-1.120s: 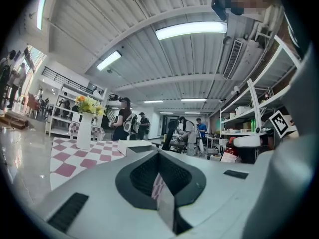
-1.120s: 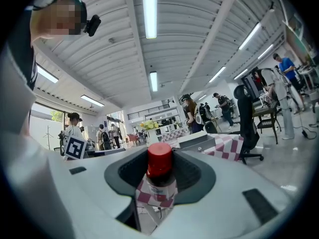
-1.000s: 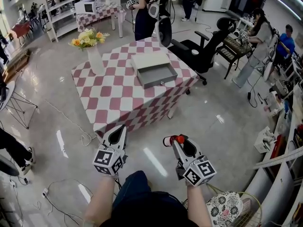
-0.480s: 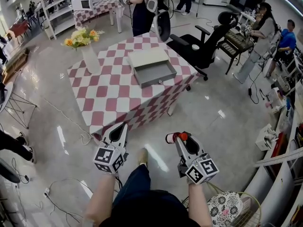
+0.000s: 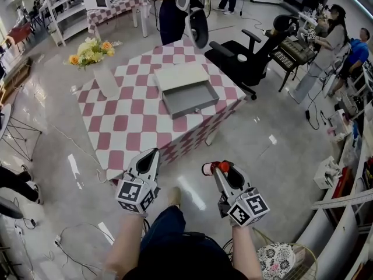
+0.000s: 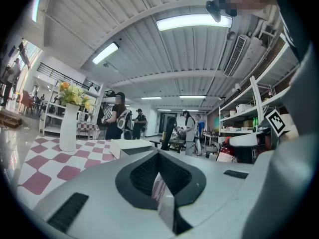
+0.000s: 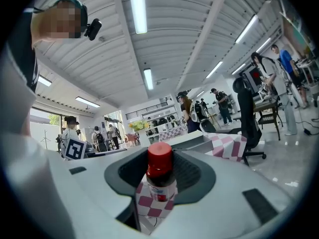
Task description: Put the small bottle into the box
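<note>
1. Small bottle (image 7: 160, 175): there is one. It has a red cap and dark stuff inside, and it sits between the two jaws of the right gripper (image 5: 214, 172).
2. The right gripper pinches the bottle at its sides. In the head view the bottle lies sideways at the gripper's tip, over the shiny floor (image 5: 274, 174).
3. There are two grippers, one in each hand. Each one has a cube with black and white squares on it.
4. The left gripper (image 5: 152, 153) holds nothing. Its jaws seem pressed together, with only a thin slit between them, but the view is a bit hard to read.
5. There is one box (image 5: 182, 77). It is white, with one gray drawer (image 5: 191, 100) pulled open, and I cannot see anything in the drawer.
6. The box sits on one table (image 5: 125, 124) with a pink and white checked cloth. The bottle is well apart from the box, near the table's front edge.
7. One white vase (image 5: 106, 81) with flowers stands on the table too, on its left side.
8. One black chair (image 5: 245, 63) stands to the right of the table.
</note>
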The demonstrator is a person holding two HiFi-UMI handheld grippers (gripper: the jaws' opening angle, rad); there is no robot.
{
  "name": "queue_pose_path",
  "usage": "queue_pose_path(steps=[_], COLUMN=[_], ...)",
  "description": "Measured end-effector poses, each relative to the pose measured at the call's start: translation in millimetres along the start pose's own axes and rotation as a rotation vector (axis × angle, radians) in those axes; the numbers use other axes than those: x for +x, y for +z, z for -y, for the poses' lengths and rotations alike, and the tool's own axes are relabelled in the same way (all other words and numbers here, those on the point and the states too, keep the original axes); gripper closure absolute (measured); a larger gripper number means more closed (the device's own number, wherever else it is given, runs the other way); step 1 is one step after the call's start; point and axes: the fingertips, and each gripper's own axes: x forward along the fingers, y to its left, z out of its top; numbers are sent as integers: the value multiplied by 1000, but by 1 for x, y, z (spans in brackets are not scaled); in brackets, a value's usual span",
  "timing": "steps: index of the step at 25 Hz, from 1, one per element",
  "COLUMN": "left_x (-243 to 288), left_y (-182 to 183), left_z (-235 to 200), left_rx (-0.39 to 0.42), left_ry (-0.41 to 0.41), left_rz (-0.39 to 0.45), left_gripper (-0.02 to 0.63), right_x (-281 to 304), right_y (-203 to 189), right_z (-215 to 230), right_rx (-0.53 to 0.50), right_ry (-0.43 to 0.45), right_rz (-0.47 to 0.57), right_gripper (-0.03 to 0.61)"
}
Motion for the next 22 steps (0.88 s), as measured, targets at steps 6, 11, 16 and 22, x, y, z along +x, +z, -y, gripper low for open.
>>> queue_pose_path(steps=[6, 11, 16, 22], left_x=[44, 82, 126, 170], left_y=[2, 2, 6, 10], left_z=[-25, -47, -68, -92], left_rx=[-4, 1, 0, -47], left_ry=[-17, -39, -65, -96], left_rz=[-28, -43, -54, -61], left_gripper=[607, 607, 607, 607], right_x=[47, 86, 126, 173], right_y=[14, 14, 22, 33], right_z=[19, 38, 58, 81], right_rx=[7, 16, 24, 49], right_ry=[2, -8, -12, -17], right_rz=[-13, -29, -36, -27], right_gripper=[428, 428, 428, 428])
